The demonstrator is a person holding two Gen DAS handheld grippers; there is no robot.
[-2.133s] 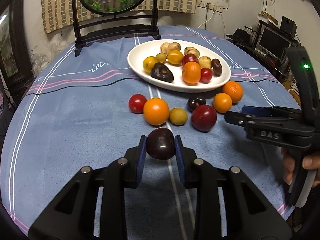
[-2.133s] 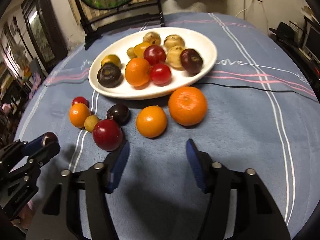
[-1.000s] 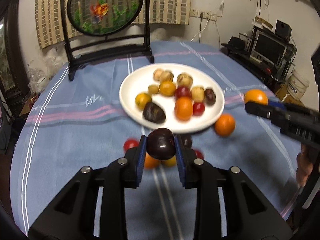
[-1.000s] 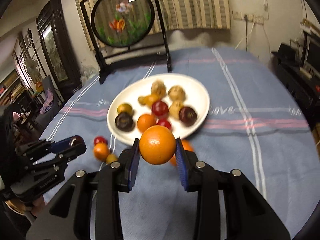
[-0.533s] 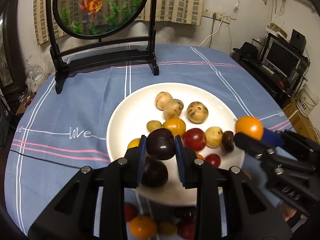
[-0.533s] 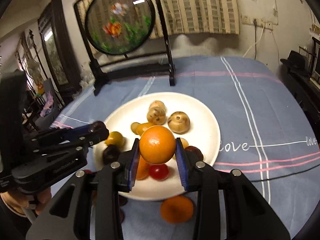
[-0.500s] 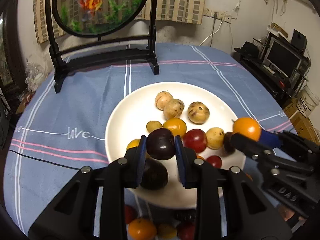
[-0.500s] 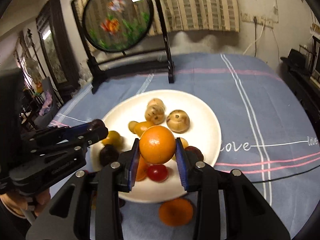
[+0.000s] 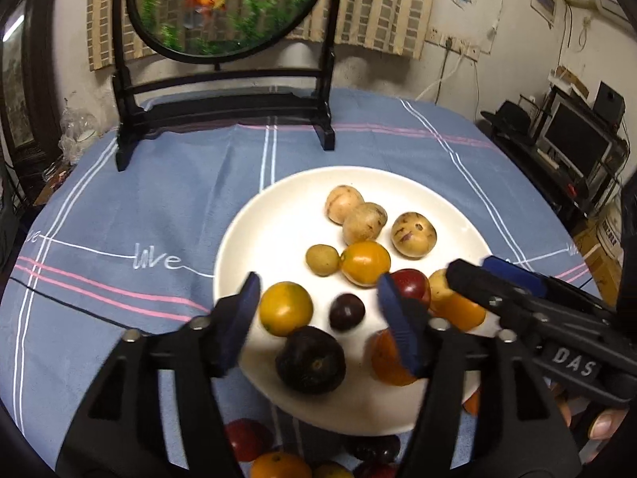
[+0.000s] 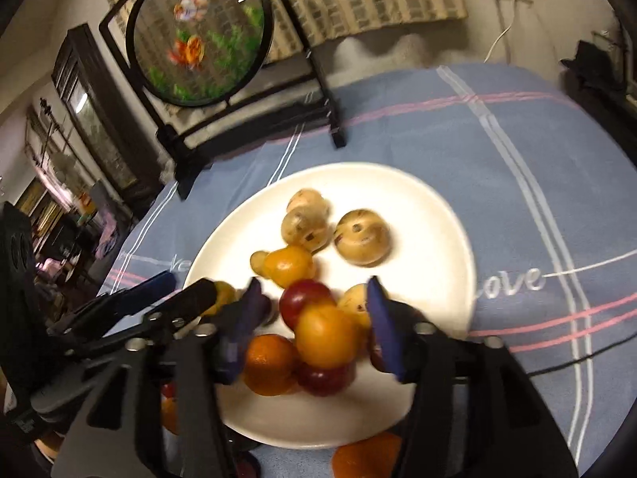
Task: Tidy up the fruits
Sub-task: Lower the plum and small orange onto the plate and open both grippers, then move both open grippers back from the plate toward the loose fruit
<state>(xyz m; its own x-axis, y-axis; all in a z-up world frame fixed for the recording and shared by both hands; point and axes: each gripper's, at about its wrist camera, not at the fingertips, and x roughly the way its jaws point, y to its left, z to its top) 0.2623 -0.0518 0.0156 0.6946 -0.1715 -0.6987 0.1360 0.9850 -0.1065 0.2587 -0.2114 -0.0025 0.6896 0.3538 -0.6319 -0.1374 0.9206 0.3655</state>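
Observation:
A white plate (image 9: 278,215) on the blue tablecloth holds several fruits. My left gripper (image 9: 318,310) is open above the plate's near side, and a small dark plum (image 9: 346,311) lies on the plate between its fingers. A larger dark fruit (image 9: 310,359) and a yellow-orange fruit (image 9: 286,308) lie beside it. My right gripper (image 10: 312,318) is open over the same plate (image 10: 422,215), and an orange (image 10: 325,335) sits loose between its fingers, on top of other fruits. The right gripper also shows in the left wrist view (image 9: 489,279).
A black stand with a round goldfish screen (image 9: 223,8) is at the table's far side. Loose fruits (image 9: 247,438) lie on the cloth in front of the plate, and an orange (image 10: 366,458) lies near the right gripper. Shelves with electronics (image 9: 573,139) stand to the right.
Both grippers have opened over the plate. The dark plum has left the left gripper and lies on the plate. The orange has left the right gripper and rests on the piled fruits.

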